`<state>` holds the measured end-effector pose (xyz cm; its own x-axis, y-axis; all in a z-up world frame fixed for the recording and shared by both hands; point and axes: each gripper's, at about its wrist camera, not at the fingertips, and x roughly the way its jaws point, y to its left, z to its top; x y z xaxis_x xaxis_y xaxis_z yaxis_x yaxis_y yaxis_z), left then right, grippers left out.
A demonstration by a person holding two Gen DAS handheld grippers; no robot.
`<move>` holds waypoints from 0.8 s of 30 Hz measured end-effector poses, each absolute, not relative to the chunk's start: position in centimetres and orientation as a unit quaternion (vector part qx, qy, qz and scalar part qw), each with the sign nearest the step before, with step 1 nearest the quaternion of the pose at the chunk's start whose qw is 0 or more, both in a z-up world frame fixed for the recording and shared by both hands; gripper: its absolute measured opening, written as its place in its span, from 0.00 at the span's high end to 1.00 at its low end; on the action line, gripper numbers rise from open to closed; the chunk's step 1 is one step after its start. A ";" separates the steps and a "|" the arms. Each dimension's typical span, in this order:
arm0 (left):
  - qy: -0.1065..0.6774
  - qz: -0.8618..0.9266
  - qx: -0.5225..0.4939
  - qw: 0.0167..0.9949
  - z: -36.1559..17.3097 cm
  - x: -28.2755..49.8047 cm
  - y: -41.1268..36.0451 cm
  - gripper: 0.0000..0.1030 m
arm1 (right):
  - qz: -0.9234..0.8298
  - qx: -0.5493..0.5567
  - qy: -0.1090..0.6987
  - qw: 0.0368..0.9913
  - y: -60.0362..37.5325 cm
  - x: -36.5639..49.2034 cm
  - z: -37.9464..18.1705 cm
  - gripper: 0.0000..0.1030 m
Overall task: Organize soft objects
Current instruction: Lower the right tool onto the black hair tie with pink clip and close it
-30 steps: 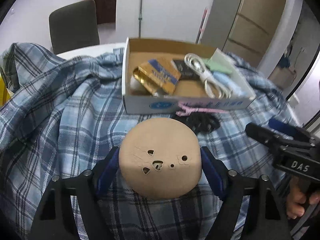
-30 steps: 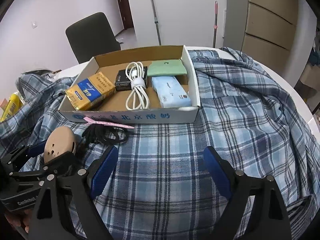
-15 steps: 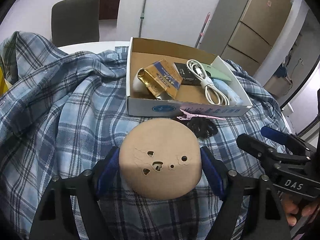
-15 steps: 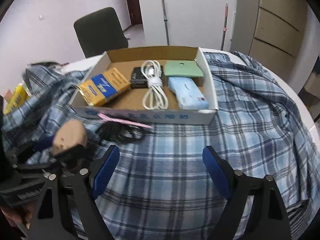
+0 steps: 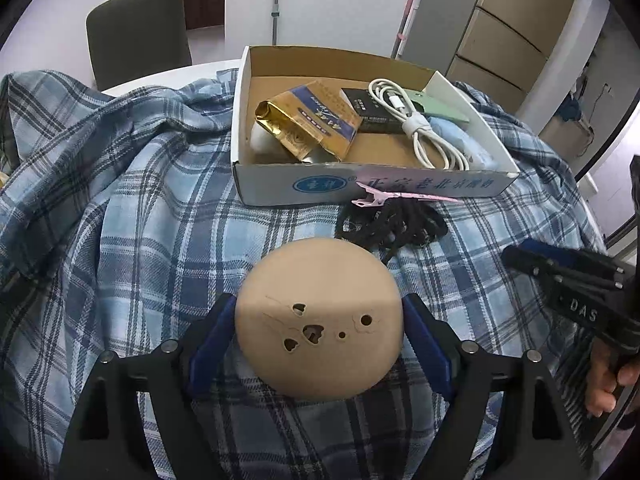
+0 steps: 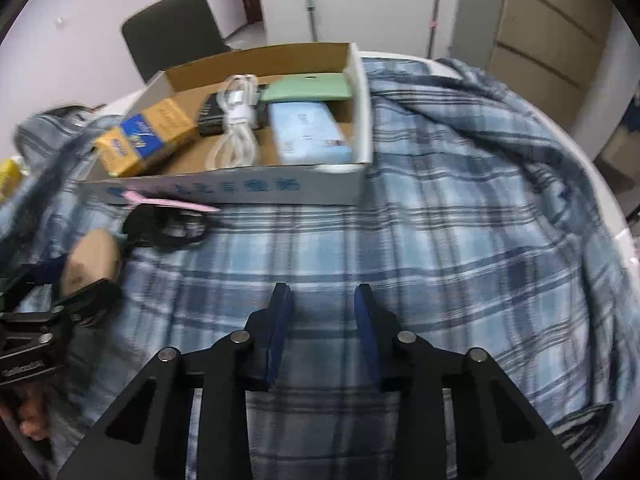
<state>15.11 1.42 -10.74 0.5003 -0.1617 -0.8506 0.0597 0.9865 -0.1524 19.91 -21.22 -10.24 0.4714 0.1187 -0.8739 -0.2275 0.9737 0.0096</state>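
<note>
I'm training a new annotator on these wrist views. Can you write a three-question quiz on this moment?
1. What does the left gripper hold?
2. True or false: the white cable lies on the plaid cloth outside the cardboard box.
3. Which lies nearest the box's front wall? A) the pink hair clip B) the green case C) the chair

Key
1. A tan round sponge with small holes, between its blue pads.
2. False: it lies inside the box.
3. A, just above the black cord bundle. The right gripper is closing, with only cloth beneath it.
</note>
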 end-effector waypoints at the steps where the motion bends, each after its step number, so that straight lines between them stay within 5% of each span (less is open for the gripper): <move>1: 0.497 -0.062 -0.046 0.864 -10.8 15.1 1.3 0.17 | 0.102 -0.062 0.500 0.858 -21.0 19.9 -10.3 0.69; 24: 0.437 -0.055 -0.055 0.896 -8.4 13.7 2.7 0.17 | 0.078 -0.076 0.494 0.863 -24.0 20.6 -10.1 0.70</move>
